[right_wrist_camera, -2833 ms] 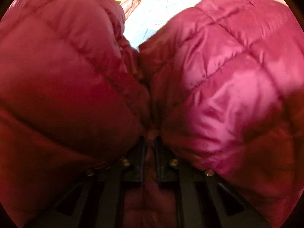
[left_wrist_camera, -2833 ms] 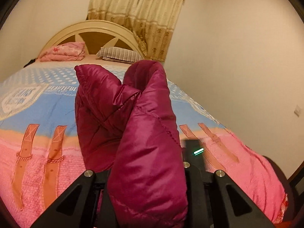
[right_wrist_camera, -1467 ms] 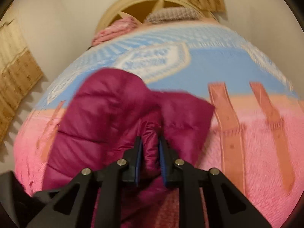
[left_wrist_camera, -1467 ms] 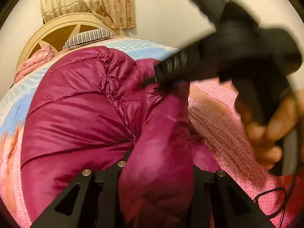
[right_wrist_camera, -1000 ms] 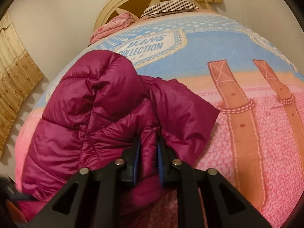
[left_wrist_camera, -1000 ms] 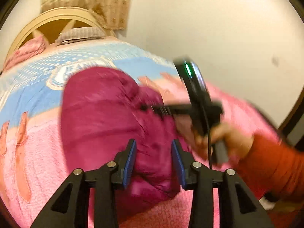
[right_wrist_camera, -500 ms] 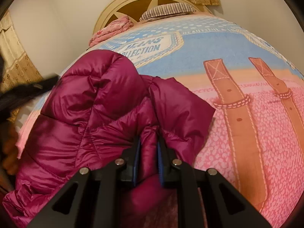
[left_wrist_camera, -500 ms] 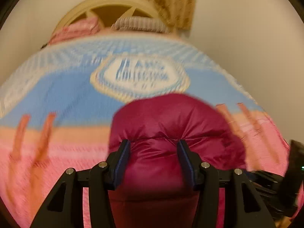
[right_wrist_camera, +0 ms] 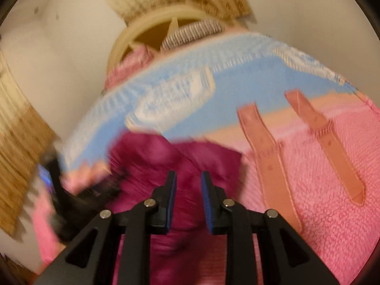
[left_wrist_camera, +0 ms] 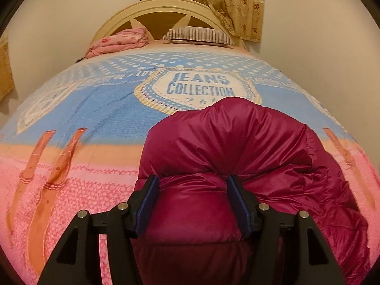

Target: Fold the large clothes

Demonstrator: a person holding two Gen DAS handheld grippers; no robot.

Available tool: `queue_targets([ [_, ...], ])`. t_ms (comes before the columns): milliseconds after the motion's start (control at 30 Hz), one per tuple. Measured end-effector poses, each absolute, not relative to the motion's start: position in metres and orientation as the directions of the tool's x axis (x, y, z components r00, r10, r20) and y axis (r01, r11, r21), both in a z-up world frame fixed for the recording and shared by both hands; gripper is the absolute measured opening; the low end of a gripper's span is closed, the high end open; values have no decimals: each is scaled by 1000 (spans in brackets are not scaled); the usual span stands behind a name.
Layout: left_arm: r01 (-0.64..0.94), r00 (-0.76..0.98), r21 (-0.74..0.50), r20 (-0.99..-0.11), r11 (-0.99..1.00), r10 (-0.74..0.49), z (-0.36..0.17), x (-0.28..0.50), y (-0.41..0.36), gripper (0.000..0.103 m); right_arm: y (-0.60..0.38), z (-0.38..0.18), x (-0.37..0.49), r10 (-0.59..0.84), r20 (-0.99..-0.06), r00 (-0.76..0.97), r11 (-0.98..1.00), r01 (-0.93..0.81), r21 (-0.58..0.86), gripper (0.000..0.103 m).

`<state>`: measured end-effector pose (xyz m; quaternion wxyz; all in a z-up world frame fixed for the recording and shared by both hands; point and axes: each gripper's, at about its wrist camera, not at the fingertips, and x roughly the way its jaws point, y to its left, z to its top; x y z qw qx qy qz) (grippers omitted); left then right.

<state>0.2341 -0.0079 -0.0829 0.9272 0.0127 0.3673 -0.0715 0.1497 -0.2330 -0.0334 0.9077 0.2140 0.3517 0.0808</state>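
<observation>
A magenta quilted puffer jacket (left_wrist_camera: 237, 147) lies bunched and folded on the pink end of the bed. My left gripper (left_wrist_camera: 192, 182) is open, its blue pads either side of a puffy fold of the jacket. My right gripper (right_wrist_camera: 188, 178) is open just above the jacket (right_wrist_camera: 171, 156), which is blurred in the right wrist view. The left gripper's black body (right_wrist_camera: 66, 201) shows at the left of that view.
The bed cover (left_wrist_camera: 83, 109) is blue at the head end and pink at the foot, with a "JEANS COLLECTION" badge (left_wrist_camera: 199, 87). A striped pillow (left_wrist_camera: 199, 35), a folded pink blanket (left_wrist_camera: 118, 42) and a curved headboard (left_wrist_camera: 156, 7) lie beyond. Walls flank both sides.
My right gripper has opened and let go of the jacket and is pulling back. My left gripper let go earlier and now sits open at the jacket's near fold.
</observation>
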Motion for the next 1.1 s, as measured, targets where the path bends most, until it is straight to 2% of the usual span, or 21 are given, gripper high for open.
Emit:
queue_targets([
  [100,123,738,37,-672,992,-66,-83,229,-16,63,-216,2,156,343,-523,781,817,28,577,29],
  [133,119,740,45,-670,992,-59,-82,227,-16,63,-210,3,161,361,-505,784,783,39,621,34],
  [200,118,738,39,-672,992,-61,-83,228,-14,63,-195,0,177,387,-481,786,722,67,689,36],
  [300,119,725,-2,-683,993,-88,-84,231,-7,65,-159,-21,206,289,-565,773,806,121,579,36],
  [433,123,713,-38,-691,992,-115,-85,232,-3,66,-167,-63,220,146,-686,712,882,221,417,36],
  [533,131,712,-34,-692,991,-118,-85,232,-6,66,-187,-87,219,121,-710,694,896,232,380,29],
  [600,132,711,-29,-694,991,-115,-85,232,-7,66,-187,-94,217,105,-704,702,918,203,339,29],
  [733,126,700,-46,-704,991,-121,-87,236,-5,66,-159,-100,222,8,-698,716,981,129,144,33],
  [833,125,689,-54,-714,991,-126,-87,238,-4,66,-158,-107,230,21,-717,697,986,105,130,34],
  [1000,174,657,-64,-736,983,-164,-74,244,-3,66,-169,-119,233,95,-736,670,974,89,207,34],
  [1100,177,680,-41,-717,983,-152,-58,257,-4,66,-164,-122,234,82,-742,665,979,85,184,34],
])
